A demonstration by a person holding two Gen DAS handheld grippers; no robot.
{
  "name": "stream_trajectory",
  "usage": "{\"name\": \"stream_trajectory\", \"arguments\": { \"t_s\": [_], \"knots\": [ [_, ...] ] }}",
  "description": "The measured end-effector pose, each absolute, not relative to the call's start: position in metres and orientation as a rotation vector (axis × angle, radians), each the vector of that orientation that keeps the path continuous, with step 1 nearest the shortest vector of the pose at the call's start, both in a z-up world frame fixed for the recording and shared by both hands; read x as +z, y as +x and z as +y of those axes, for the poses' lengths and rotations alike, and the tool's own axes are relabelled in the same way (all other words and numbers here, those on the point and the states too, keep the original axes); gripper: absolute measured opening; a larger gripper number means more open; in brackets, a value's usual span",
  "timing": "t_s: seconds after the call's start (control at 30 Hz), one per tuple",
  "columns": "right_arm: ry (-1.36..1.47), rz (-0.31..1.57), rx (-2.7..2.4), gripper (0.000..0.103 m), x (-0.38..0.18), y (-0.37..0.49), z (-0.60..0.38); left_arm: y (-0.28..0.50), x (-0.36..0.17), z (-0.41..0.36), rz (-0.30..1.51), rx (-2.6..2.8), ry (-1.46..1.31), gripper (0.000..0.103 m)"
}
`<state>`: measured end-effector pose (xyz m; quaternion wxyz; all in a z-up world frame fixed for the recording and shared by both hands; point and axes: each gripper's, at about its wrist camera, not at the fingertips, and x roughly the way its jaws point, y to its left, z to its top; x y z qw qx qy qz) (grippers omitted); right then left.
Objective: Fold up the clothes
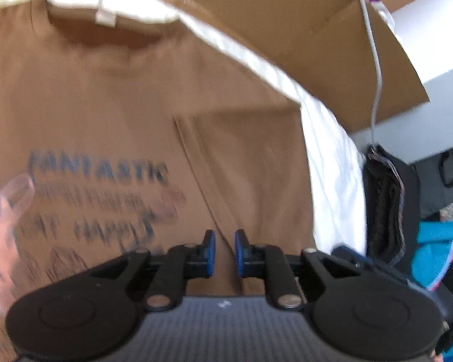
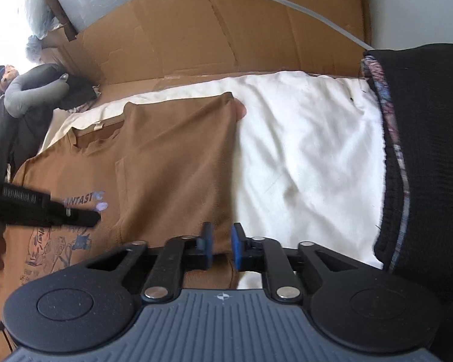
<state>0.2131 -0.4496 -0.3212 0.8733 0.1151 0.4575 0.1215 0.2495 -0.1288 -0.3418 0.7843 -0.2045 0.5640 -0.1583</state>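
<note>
Across mid-frame, brown T-shirt (image 2: 166,157) lies with one side folded in; we judge the other side next (both grippers (image 1: 225,249) (image 2: 220,247) apart, empty).

bright daylight; left wrist view motion-blurred; fisheye edges curved

My left gripper (image 1: 225,249) and my right gripper (image 2: 220,247) are built alike: black plastic linkage arms pinned with round silver rivets, and two short fingers tipped with blue pads (image 2: 236,249). Each sits on a dark grey ribbed body flanked by big black round discs. A small white compass-like mark (image 2: 223,296) is printed on the right one's body.
</note>
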Motion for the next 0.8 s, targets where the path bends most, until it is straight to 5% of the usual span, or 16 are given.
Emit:
{"name": "stream_trajectory", "arguments": {
  "t_s": [0.1,0.57,0.8],
  "knots": [
    [0.241,0.961,0.256,0.005,-0.326,0.217,-0.445,0.265,-0.339,-0.127,1.155,-0.308,-0.382,0.049],
    [0.229,0.948,0.257,0.005,-0.327,0.219,-0.438,0.304,-0.350,-0.134,1.025,-0.309,-0.218,0.047],
    [0.200,0.961,0.271,0.005,-0.337,0.220,-0.429,0.306,-0.367,-0.136,0.983,-0.322,-0.176,0.038]
  ]
}}
